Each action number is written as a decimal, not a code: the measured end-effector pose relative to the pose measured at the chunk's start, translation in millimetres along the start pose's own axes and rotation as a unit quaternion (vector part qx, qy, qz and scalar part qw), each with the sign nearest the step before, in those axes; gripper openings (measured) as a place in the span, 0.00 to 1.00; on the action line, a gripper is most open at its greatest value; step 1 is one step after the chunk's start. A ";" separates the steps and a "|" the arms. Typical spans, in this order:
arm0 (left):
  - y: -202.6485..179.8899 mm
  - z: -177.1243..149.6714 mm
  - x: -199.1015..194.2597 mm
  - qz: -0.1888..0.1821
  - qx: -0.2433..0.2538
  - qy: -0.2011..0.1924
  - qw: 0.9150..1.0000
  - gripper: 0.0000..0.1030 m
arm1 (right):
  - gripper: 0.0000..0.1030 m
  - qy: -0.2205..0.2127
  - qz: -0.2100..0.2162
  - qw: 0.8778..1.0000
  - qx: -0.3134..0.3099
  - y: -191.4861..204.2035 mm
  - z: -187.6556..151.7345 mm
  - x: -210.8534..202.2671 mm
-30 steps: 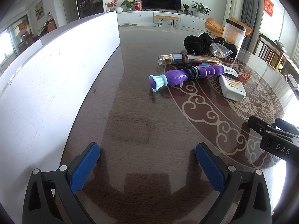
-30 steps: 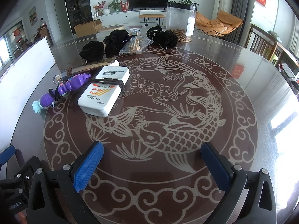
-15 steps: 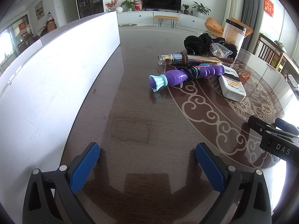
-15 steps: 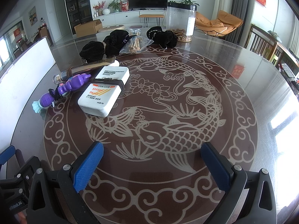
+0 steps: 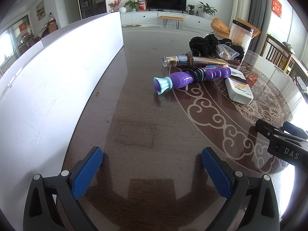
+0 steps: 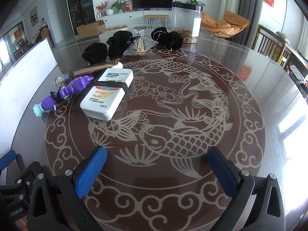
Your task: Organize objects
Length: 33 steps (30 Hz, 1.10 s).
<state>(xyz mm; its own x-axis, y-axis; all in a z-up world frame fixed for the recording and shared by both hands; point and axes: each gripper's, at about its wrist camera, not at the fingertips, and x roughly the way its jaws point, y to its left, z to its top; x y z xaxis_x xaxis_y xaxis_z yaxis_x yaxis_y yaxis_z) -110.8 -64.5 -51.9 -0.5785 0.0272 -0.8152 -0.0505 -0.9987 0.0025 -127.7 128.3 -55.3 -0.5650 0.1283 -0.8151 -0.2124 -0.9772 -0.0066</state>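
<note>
The white flat sunscreen bottle [image 6: 107, 96], printed "UVA/UVB", "SPF50+" and "PA+++" and banded by a dark hair tie, is lying on the glossy table with the carp pattern [image 6: 173, 134]. Touching the bottle's left side, a purple and teal plastic toy [image 6: 63, 93] is resting; just behind that, a gold tube with a clear cap [image 5: 192, 60] is lying. I am holding my left gripper [image 5: 152, 170] and my right gripper [image 6: 156, 170] wide apart, gripping nothing, above the table short of the bottle. "DAS" is showing on my right gripper's body.
</note>
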 end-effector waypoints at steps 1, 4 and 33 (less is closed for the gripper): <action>0.0 0.0 0.0 0.000 0.000 0.000 1.000 1.00 | 1.00 0.000 0.000 1.000 0.000 0.0 0.0 0.0; 0.0 0.0 0.0 0.000 0.000 0.000 1.000 1.00 | 1.00 0.000 0.000 1.000 0.000 0.0 0.0 -0.1; -1.2 0.7 1.0 -0.012 0.013 0.001 1.000 1.00 | 1.00 0.000 0.000 1.000 0.000 0.1 0.2 -0.1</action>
<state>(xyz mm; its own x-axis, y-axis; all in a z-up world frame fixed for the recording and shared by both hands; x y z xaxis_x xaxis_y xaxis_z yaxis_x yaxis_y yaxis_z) -111.9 -63.2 -52.4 -0.5751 0.0509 -0.8165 -0.0848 -0.9964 -0.0024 -127.8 128.2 -55.2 -0.5643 0.1279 -0.8156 -0.2123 -0.9772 -0.0064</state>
